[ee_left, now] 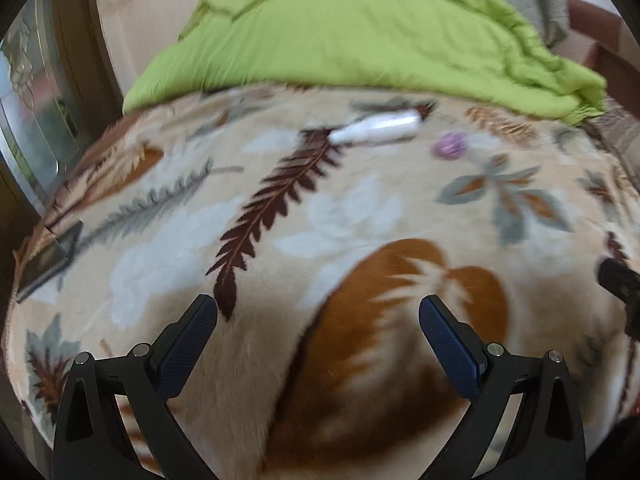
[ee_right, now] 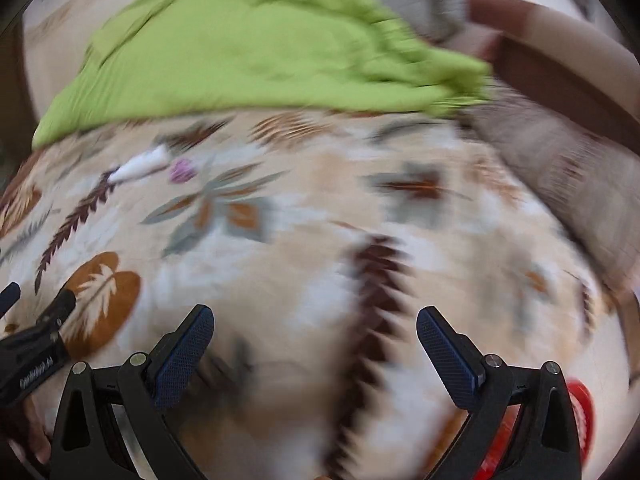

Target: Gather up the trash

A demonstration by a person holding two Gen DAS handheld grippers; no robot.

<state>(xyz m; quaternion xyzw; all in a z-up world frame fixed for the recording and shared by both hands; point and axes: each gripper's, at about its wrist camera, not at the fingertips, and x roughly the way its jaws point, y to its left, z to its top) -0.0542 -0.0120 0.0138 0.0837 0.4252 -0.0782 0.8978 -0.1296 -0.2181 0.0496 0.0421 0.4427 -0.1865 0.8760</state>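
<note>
Both my claws, left gripper [ee_left: 318, 312] and right gripper [ee_right: 315, 322], gape wide, empty | leaf-print blanket [ee_left: 280, 208] beneath | white wrapper [ee_left: 376, 128], purple wad [ee_left: 449, 146] ahead, unobstructed | green cloth [ee_left: 340, 36] beyond

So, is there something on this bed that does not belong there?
Yes. A white crumpled wrapper and a small purple scrap lie side by side on the leaf-print blanket, near the green cloth. They look like trash.

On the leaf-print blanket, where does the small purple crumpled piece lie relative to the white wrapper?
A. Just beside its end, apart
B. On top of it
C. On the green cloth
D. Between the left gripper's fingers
A: the purple piece lies on the blanket just past the end of the white wrapper, apart from it.
</note>
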